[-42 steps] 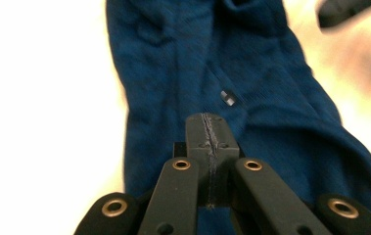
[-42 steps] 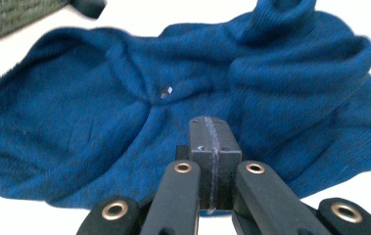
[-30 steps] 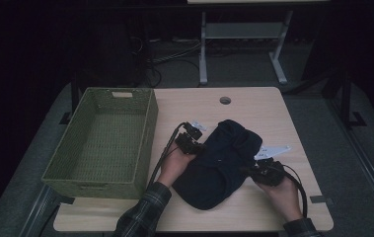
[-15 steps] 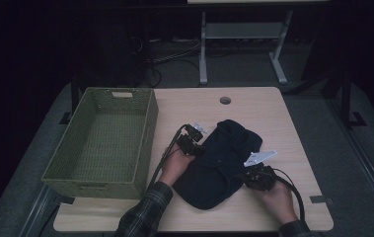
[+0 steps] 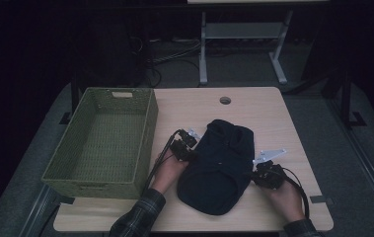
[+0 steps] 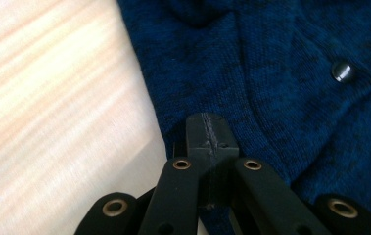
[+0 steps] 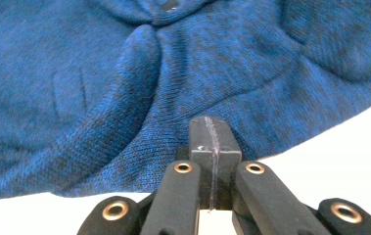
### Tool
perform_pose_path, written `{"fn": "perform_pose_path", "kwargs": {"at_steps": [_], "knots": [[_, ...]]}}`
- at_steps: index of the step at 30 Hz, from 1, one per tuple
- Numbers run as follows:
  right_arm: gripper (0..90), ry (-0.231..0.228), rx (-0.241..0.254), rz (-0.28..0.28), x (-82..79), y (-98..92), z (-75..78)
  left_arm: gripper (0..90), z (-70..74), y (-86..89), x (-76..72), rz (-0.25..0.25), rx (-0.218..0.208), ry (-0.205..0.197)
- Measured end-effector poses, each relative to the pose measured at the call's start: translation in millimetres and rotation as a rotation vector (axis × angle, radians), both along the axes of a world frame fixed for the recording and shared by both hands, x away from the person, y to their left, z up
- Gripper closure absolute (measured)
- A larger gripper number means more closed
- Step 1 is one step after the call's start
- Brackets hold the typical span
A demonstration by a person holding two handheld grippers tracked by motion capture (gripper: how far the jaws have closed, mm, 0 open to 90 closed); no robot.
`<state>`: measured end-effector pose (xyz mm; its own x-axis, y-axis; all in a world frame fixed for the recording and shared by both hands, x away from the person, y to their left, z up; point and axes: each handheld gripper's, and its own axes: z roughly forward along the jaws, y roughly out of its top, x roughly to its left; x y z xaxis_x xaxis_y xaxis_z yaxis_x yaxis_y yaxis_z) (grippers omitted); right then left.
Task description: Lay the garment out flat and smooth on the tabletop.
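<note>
A dark blue knitted garment (image 5: 221, 168) lies bunched in a long oval on the wooden table (image 5: 263, 113). My left gripper (image 5: 191, 154) rests at the garment's left edge. In the left gripper view its jaws are shut, tips lying over the knit (image 6: 271, 73) just inside the hem, near a dark button (image 6: 342, 71). At the garment's right edge sits my right gripper (image 5: 253, 175). Its jaws are also shut, tips over the knit's (image 7: 149, 73) border. No fabric is visible between either pair of jaws.
An empty green woven basket (image 5: 147, 128) stands on the left part of the table, close beside my left hand. A round cable hole (image 5: 225, 100) is at the table's far middle. Beyond the table are a dark floor, cables and a metal stand (image 5: 203, 54).
My left gripper has slid slightly toward the person along the garment's left edge. The garment's right side has drawn in and looks narrower. My right gripper has barely moved.
</note>
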<state>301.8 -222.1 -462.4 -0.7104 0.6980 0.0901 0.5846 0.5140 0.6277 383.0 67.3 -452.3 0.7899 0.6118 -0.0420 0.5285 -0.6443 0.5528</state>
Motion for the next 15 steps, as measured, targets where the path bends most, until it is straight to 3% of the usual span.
{"fn": "perform_pose_path", "kwargs": {"at_steps": [9, 15], "knots": [[90.0, -0.009, -0.016, -0.018, -4.7, -5.8, 0.4, 90.0, -1.0, 9.2, -30.7, -0.032, -0.04, 0.032], [90.0, -0.012, -0.029, -0.023, -4.7, -7.2, 1.1, 90.0, 0.1, 11.0, -48.5, -0.06, -0.031, 0.041]]}}
